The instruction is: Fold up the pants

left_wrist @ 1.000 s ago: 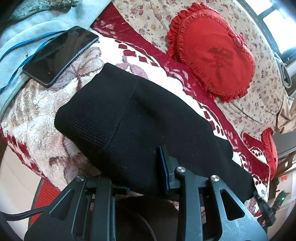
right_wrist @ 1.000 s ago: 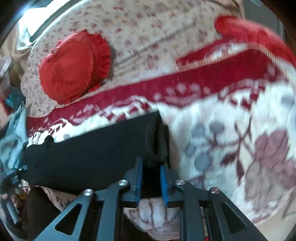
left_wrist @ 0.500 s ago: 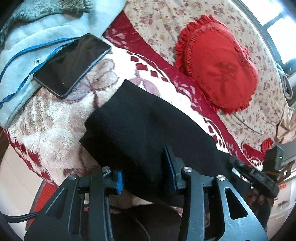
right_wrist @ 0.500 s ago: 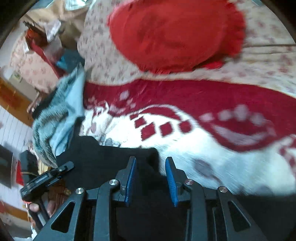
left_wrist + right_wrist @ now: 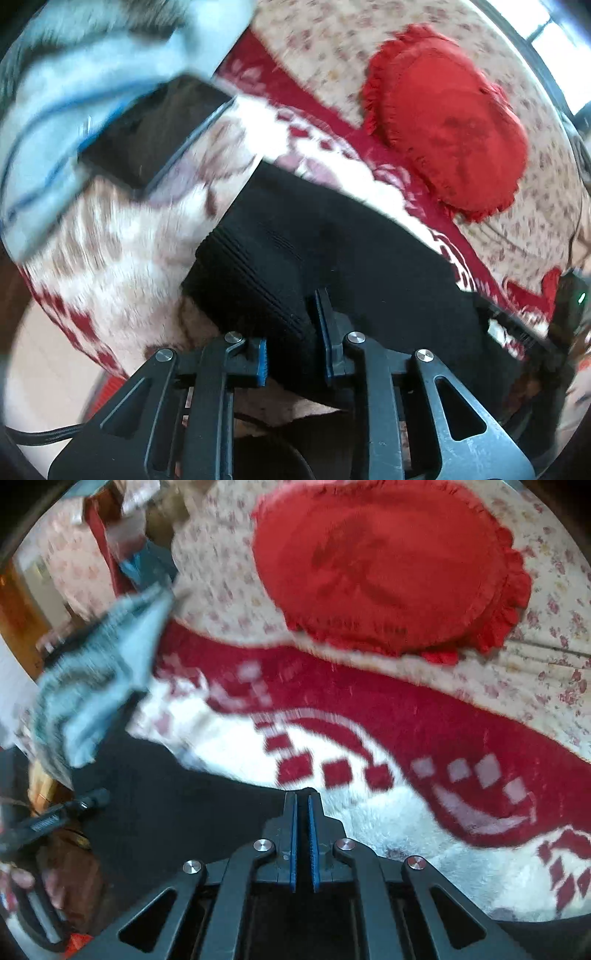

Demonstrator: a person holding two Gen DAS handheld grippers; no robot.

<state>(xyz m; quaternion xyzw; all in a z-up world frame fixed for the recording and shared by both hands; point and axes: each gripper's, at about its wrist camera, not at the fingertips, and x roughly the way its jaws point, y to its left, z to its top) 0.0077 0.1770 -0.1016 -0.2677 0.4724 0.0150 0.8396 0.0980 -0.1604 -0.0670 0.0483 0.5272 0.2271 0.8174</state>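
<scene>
The black pants [image 5: 332, 251] lie folded along the near edge of a red and white fleece blanket [image 5: 122, 266]. My left gripper [image 5: 291, 332] has its jaws apart with the ribbed black cuff bunched between the blue pads; it is open around the fabric. In the right wrist view the pants [image 5: 177, 812] spread to the left. My right gripper [image 5: 303, 812] has its blue pads nearly together, pinching a thin black edge of the pants at the tips. The other gripper [image 5: 48, 819] shows at the far left.
A black phone [image 5: 155, 129] lies on a light blue garment [image 5: 74, 85] at the upper left. A red heart-shaped frilled cushion [image 5: 443, 125] rests on the floral cover behind; it also shows in the right wrist view [image 5: 388, 565]. The blanket edge drops to the floor [image 5: 48, 369].
My left gripper's jaws have narrowed around the cuff and pushed it inward. My right gripper has shut from open and swung left toward the cushion, carrying the pants edge.
</scene>
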